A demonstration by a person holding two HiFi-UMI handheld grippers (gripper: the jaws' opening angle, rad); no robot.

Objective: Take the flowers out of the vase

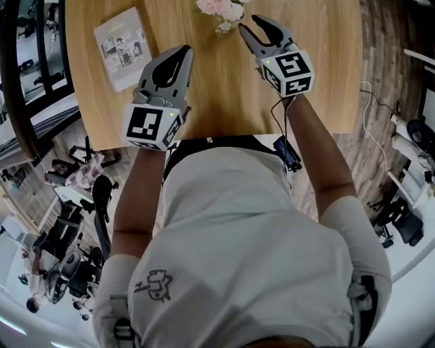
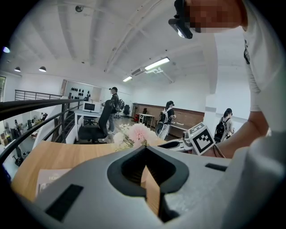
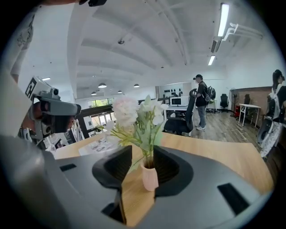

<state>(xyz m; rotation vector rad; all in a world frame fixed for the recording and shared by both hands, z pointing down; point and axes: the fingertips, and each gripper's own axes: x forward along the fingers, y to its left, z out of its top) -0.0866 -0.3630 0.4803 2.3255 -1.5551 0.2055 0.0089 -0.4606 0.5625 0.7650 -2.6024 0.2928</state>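
The person stands at the near edge of a light wooden table (image 1: 224,102) with both arms stretched out over it. The right gripper (image 1: 247,24) has its jaws well apart, a clear wedge of tabletop showing between them. In the right gripper view, the small pink vase (image 3: 149,175) stands upright on the table just ahead of that gap and is framed by it. Neither pad touches the vase or the stems, so this gripper holds nothing.

The flowers (image 3: 134,112), pale pink and white blooms with green leaves, are in the vase, at the far side of the table. From the head view only their tops (image 1: 221,7) show at the picture's upper edge, just ahead and to the left of the right gripper's tips.

The left gripper (image 1: 185,49) has its jaws drawn together, tips meeting, with nothing between them. It hangs over bare wood, nearer the person and apart from the flowers. A printed leaflet (image 1: 122,47) lies flat on the table to its left.
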